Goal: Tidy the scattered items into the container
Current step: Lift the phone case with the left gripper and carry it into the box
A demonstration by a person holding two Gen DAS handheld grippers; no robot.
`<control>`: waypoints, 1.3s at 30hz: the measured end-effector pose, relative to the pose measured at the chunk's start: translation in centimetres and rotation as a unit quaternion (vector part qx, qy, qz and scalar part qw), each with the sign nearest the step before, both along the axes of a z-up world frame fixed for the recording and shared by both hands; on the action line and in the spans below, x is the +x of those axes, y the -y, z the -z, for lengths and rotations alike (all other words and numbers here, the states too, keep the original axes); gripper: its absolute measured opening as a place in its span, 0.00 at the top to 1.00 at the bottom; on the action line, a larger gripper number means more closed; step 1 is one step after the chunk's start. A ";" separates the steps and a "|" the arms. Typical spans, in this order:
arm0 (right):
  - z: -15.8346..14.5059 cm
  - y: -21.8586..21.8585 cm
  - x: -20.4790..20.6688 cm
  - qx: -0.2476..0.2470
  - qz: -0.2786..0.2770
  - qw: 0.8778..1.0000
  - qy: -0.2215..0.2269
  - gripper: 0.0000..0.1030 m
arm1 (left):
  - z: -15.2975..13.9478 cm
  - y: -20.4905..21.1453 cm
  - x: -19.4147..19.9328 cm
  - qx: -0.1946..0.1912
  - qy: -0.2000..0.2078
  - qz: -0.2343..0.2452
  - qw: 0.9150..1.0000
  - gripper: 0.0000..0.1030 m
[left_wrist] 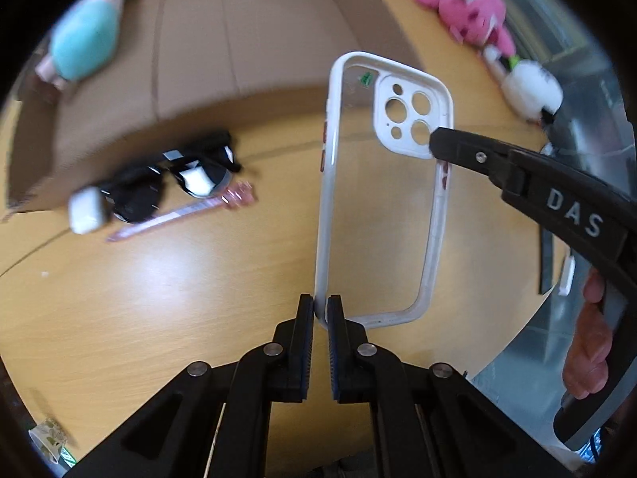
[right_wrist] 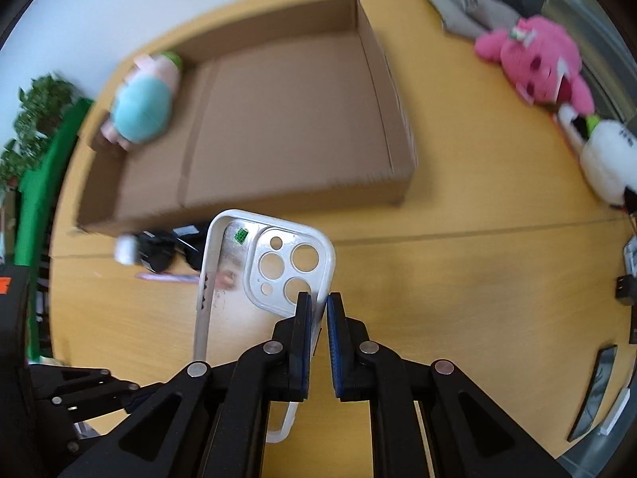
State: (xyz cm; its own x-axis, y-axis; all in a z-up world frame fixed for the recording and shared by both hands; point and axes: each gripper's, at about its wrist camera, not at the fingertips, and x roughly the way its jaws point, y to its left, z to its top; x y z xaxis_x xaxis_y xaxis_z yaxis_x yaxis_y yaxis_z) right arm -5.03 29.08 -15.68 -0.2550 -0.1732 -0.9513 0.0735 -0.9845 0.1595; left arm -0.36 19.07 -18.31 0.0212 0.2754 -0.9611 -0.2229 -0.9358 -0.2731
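A white-rimmed clear phone case (left_wrist: 382, 183) hangs above the wooden table, held by both grippers. My left gripper (left_wrist: 321, 306) is shut on its bottom corner rim. My right gripper (right_wrist: 321, 303) is shut on the rim beside the camera cut-outs of the phone case (right_wrist: 254, 275); in the left wrist view the right gripper (left_wrist: 436, 143) reaches in from the right. The cardboard box (right_wrist: 278, 119) lies beyond, open-topped, with a teal and pink plush (right_wrist: 141, 107) inside at its left end. Black sunglasses (left_wrist: 175, 179), a white earbud case (left_wrist: 85, 209) and a pink pen (left_wrist: 179, 215) lie on the table before the box.
A pink plush (right_wrist: 537, 59) and a white plush (right_wrist: 605, 159) lie at the table's right edge. A grey cloth (right_wrist: 473, 12) sits at the far right corner. A green plant (right_wrist: 36, 119) stands left of the table. Dark flat items (right_wrist: 597, 382) lie on the right.
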 end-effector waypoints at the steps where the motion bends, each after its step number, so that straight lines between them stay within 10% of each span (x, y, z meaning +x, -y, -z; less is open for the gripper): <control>1: -1.4 0.3 0.0 -0.004 -0.001 1.000 -0.010 0.92 | -0.8 0.8 0.0 0.003 -0.010 -0.006 1.000 0.94; 13: -17.1 6.6 -1.8 -0.031 -0.050 0.986 -0.158 0.93 | -14.7 7.3 -5.3 0.024 -0.159 -0.060 0.985 0.94; 21: -22.9 11.4 -7.4 -0.029 -0.104 0.972 -0.207 0.93 | -18.9 10.5 -10.9 0.024 -0.208 -0.100 0.973 0.94; 28: -20.5 14.3 -15.2 -0.021 -0.133 0.975 -0.178 0.93 | -15.3 12.0 -18.3 0.036 -0.164 -0.126 0.978 0.94; 39: -7.0 14.3 -26.2 -0.011 -0.129 0.988 -0.086 0.93 | -4.5 11.1 -27.6 0.002 -0.084 -0.133 0.988 0.94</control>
State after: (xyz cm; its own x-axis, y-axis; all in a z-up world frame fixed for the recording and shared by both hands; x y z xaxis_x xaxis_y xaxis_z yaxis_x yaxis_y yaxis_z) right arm -31.27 14.75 -8.72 -0.3566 -0.2734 -0.8934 0.3497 -0.9258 0.1437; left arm -27.94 8.00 -13.78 -0.2121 0.2533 -0.9439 -0.0112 -0.9664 -0.2568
